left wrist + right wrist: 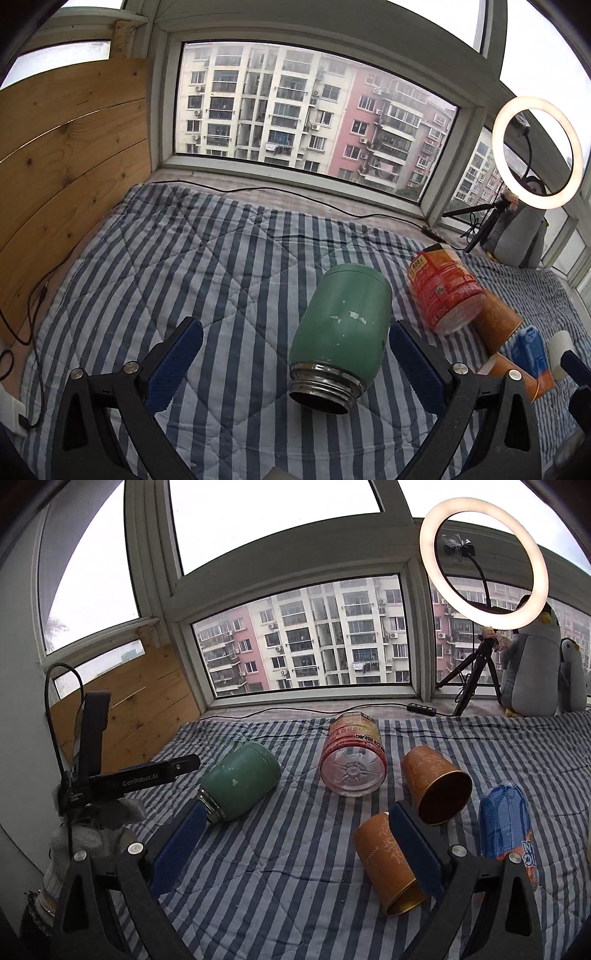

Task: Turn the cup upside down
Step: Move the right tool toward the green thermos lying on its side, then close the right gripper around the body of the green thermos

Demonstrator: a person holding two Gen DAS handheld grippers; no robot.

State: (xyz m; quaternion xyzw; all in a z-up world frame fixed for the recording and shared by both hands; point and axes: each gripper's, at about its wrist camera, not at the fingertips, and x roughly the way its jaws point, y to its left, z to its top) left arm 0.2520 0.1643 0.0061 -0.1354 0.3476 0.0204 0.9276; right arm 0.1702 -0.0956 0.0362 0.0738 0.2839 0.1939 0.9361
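A green metal cup (341, 328) lies on its side on the striped quilt (184, 258), its open steel mouth toward me. My left gripper (295, 343) is open, its blue pads on either side of the cup without touching it. In the right wrist view the green cup (242, 782) lies at the left, with the left gripper's body (122, 779) just beside it. My right gripper (299, 830) is open and empty above the quilt (295, 886), with an orange cup (388, 860) lying by its right finger.
A red plastic bottle (352, 757), a second orange cup (436, 786) and a blue can (508, 823) lie on the quilt to the right. A ring light on a tripod (484, 565) and plush penguins (532, 664) stand by the window. A wooden board (66, 166) lines the left side.
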